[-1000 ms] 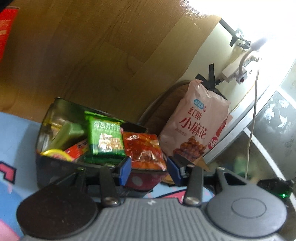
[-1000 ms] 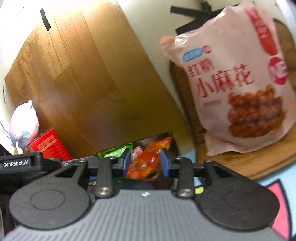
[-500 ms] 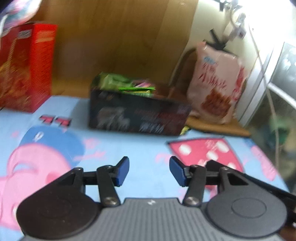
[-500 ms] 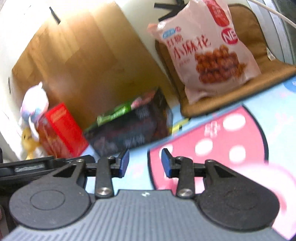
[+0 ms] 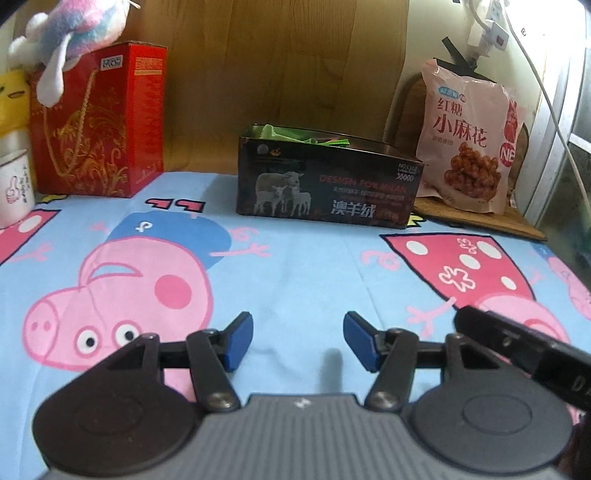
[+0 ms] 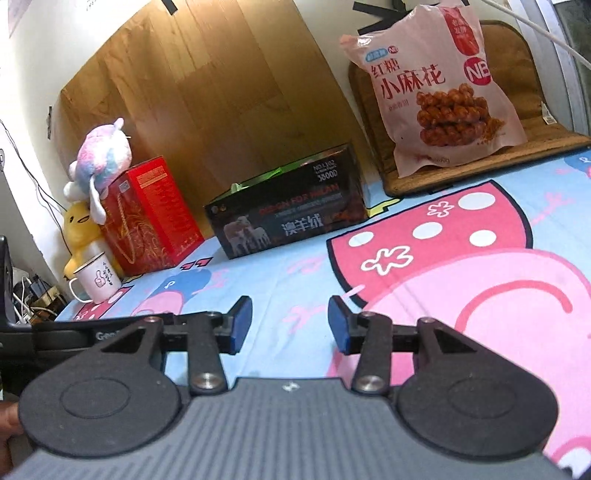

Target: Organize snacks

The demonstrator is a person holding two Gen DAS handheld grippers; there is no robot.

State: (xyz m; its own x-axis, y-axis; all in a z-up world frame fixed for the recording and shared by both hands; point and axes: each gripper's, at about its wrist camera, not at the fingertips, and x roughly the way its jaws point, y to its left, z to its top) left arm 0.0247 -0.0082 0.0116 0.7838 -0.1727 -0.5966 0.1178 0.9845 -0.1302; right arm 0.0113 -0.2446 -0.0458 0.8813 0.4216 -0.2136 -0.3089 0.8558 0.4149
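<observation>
A dark open box (image 5: 327,184) (image 6: 288,214) with sheep printed on its side stands at the back of the cartoon cloth, green snack packets (image 5: 295,134) poking over its rim. To its right a large pink snack bag (image 5: 469,144) (image 6: 439,88) leans on a brown cushion. My left gripper (image 5: 298,341) hovers low over the cloth well in front of the box, jaws opening with nothing between them. Beside it, my right gripper (image 6: 290,325) also hangs in front of the box, its jaws opening and empty.
A red gift box (image 5: 99,122) (image 6: 147,218) stands left of the dark box with a pastel plush toy (image 5: 70,29) on top. A white mug (image 6: 98,280) and yellow plush (image 6: 79,225) sit at far left. A wood panel backs the scene; cables and a window frame lie right.
Both grippers have pulled back from above the box's snacks to low over the cloth in front of it. Their jaws have widened. The red gift box and plush came into view.
</observation>
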